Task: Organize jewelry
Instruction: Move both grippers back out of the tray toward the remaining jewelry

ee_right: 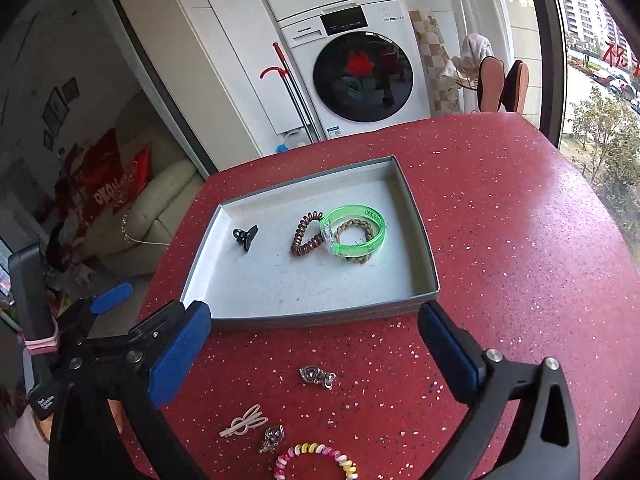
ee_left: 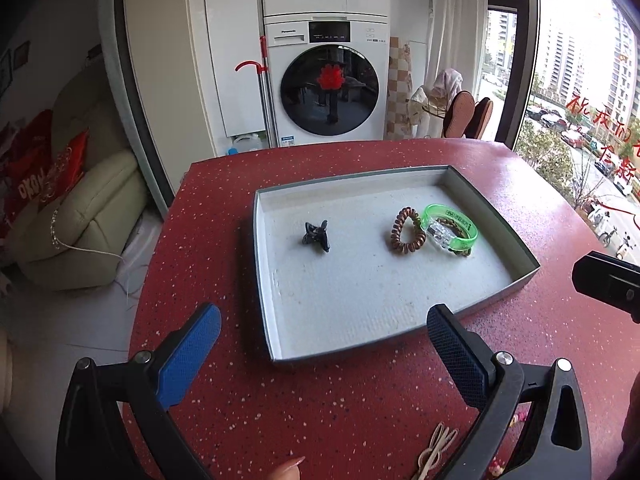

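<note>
Right wrist view: shallow grey cardboard tray [ee_right: 424, 248] on the red speckled table [ee_right: 520, 240], long axis running left-right, holds a small black claw clip [ee_right: 246, 236], brown spiral hair tie [ee_right: 306, 234] and green translucent bangle [ee_right: 356, 232]. Right gripper [ee_right: 314, 344] and left gripper [ee_left: 324, 350] gape wide, empty.

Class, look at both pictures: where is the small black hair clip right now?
The black hair clip lies alone in the left half of the tray, apart from the brown coil hair tie.

– What is in the gray tray [ee_right: 224, 296]?
– A little black clip [ee_right: 246, 236], a brown curly hair tie [ee_right: 304, 236], and a green bracelet [ee_right: 356, 236] lying over a braided band [ee_right: 352, 228].
– And outside it?
– A cream clip [ee_right: 244, 424], two silver charms [ee_right: 317, 377] and a pink-yellow curly tie [ee_right: 316, 460] lie on the red tabletop [ee_right: 500, 240].
</note>
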